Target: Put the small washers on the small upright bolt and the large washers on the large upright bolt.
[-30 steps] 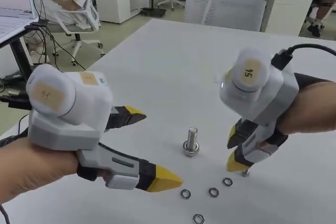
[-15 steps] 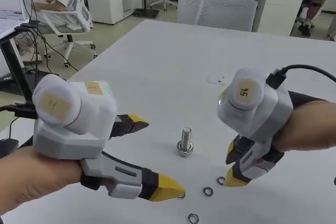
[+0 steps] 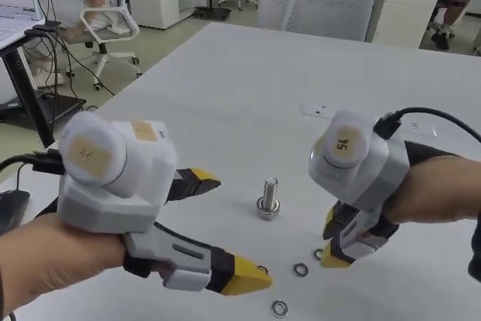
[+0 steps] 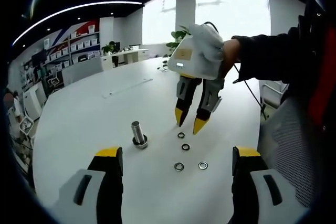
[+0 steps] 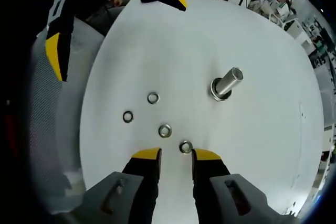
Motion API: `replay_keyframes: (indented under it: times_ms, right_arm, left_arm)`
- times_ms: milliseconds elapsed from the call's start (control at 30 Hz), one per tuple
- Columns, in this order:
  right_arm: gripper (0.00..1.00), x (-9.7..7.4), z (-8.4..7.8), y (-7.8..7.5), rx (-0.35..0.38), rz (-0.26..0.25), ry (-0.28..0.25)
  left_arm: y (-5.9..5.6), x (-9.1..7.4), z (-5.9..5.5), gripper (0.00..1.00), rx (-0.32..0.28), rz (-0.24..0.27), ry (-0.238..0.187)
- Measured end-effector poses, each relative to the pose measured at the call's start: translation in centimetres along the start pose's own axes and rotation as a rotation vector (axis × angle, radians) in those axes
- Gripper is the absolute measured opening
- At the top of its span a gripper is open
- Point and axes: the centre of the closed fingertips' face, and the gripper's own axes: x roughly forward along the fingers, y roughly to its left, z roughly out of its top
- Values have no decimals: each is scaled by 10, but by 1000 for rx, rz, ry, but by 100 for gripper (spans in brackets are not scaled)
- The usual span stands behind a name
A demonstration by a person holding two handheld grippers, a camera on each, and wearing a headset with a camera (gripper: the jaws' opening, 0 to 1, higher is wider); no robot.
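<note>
Right gripper point(image 5: 176, 155) has dropped beside a washer point(image 5: 185, 147) (jaws slightly parted).

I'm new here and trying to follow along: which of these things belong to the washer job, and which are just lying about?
Part of the job:
- upright bolt
- loose washers
- left gripper, open
- right gripper, over the washers

Just lying about:
- grey chair
- white slip on the table
- white office chair
</note>
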Motion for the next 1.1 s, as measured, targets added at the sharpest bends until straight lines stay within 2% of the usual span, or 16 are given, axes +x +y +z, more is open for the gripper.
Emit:
replay_keyframes:
  times_ms: [500,1100]
  right_arm:
    - [22,18,-6,-6,2,-3,61]
    - [19,26,-11,-10,41,7,71]
  left_arm:
    - [0,1,-5,86,-11,-7,-2]
    - [0,3,-6,86,-17,-13,-8]
